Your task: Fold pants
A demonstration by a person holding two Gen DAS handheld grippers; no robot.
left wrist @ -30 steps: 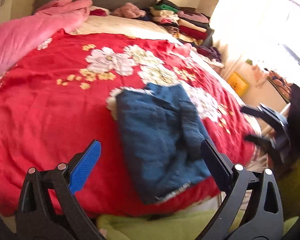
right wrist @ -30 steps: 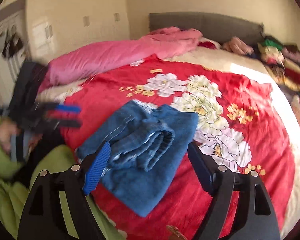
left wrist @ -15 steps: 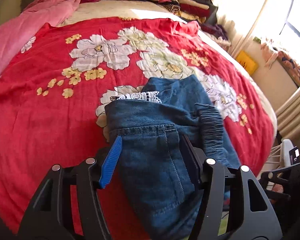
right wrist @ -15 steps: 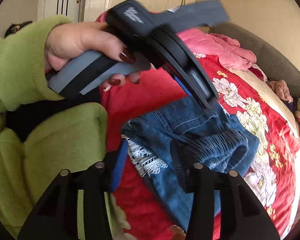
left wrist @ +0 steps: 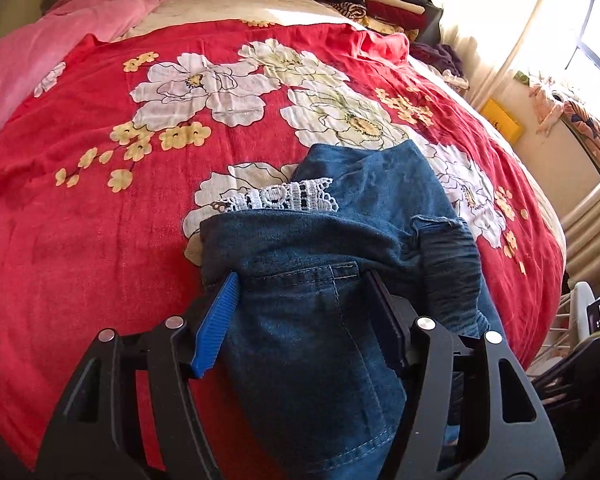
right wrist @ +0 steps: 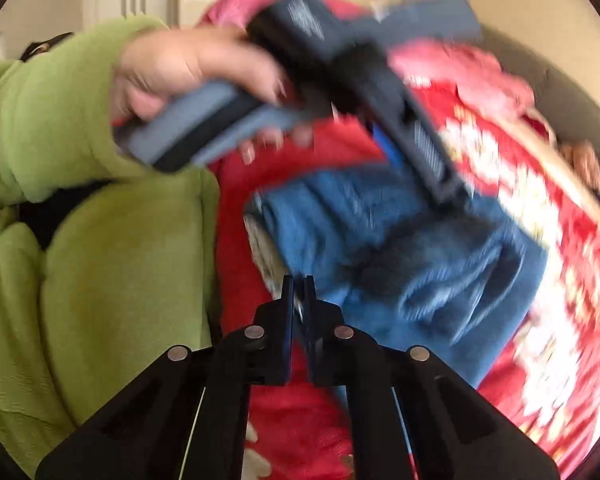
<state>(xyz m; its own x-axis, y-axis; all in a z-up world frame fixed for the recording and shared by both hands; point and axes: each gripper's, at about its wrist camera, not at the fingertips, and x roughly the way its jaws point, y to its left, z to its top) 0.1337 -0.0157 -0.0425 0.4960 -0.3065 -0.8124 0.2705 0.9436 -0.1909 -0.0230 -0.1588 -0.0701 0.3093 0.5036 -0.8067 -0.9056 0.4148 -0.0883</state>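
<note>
The folded pants (left wrist: 308,288) lie near the bed's (left wrist: 80,240) near edge, on the red flowered cover, lace trim (left wrist: 278,200) peeking from under the top fold. The left claw (left wrist: 300,300) points steeply down and straddles the denim; its jaws have just opened slightly, and a pad-to-cloth press cannot be made out. The right claw (right wrist: 299,280) has just closed completely at the pants' near edge; whether cloth is pinched cannot be told. A second ago both claws hovered wide apart above the bed.
</note>
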